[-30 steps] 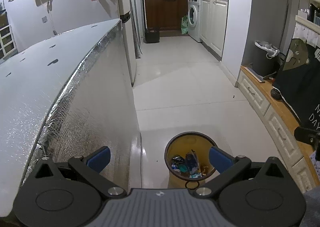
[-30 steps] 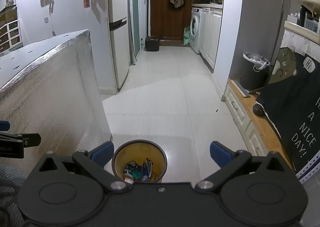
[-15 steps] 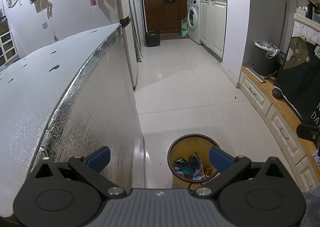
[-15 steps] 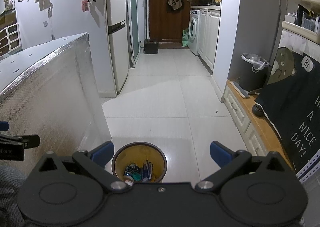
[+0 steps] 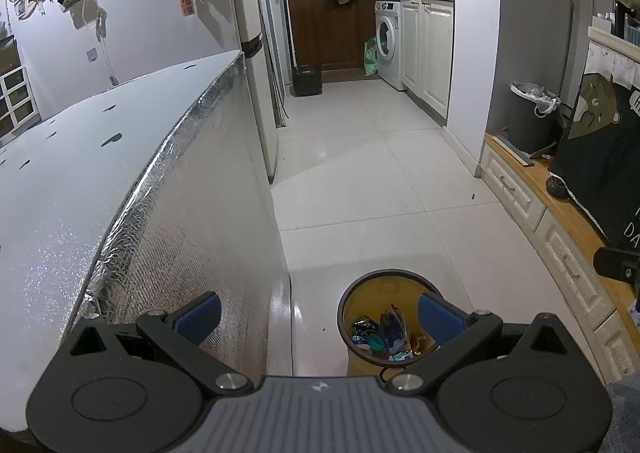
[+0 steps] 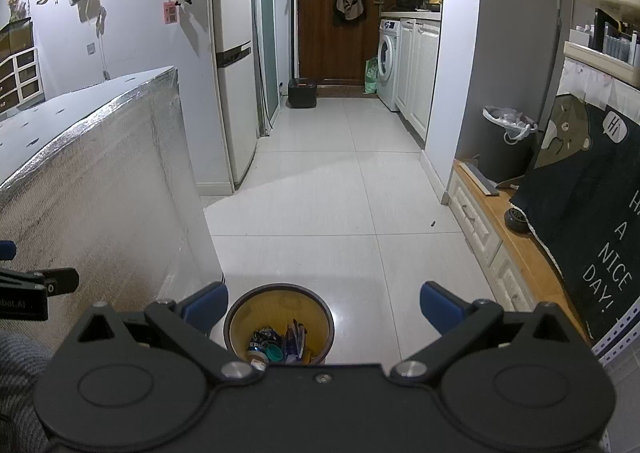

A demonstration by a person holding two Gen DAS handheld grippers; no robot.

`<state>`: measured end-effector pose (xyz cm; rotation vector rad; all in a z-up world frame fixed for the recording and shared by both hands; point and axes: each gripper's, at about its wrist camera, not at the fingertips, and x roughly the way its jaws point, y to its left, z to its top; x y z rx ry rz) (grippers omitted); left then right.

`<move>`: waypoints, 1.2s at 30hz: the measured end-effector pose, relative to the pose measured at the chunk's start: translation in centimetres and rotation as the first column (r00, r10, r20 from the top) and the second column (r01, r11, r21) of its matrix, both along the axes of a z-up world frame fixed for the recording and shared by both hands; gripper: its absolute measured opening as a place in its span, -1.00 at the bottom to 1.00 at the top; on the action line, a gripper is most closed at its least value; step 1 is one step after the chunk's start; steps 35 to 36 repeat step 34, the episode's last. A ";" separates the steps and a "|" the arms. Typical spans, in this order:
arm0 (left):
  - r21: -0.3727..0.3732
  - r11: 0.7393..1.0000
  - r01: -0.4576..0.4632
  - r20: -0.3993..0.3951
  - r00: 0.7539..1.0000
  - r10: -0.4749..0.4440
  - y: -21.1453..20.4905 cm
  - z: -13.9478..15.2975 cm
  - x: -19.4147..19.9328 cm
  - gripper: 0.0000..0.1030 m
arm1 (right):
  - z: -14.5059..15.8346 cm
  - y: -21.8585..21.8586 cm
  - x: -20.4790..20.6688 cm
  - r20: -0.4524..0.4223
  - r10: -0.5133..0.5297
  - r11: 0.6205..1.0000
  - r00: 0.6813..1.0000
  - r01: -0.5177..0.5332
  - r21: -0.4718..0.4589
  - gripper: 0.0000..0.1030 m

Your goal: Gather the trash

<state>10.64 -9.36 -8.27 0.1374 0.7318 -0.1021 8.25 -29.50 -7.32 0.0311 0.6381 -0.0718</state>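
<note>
A small round bin [image 5: 390,319] with a dark rim and yellow inside stands on the white tile floor, holding several crumpled wrappers [image 5: 380,333]. My left gripper [image 5: 318,315] is open and empty above it, the bin under its right finger. In the right wrist view the same bin [image 6: 279,327] sits low between the fingers, nearer the left one, with wrappers [image 6: 280,341] inside. My right gripper [image 6: 324,307] is open and holds nothing.
A foil-wrapped table [image 5: 120,193] fills the left side, its edge close to the bin. A low wooden cabinet [image 6: 520,253] with a dark cloth [image 6: 592,205] runs along the right. Tiled floor [image 6: 336,181] leads to a fridge [image 6: 234,93], washing machine [image 6: 388,61] and door.
Both views have tilted up slightly, so the bin sits a little lower in each frame. Both grippers stay open and empty.
</note>
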 end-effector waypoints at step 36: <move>0.003 1.000 -0.005 0.001 1.000 0.005 0.2 0.4 0.1 1.00 | 0.0 0.0 0.0 0.001 0.000 1.000 1.000 0.000 0.001 1.00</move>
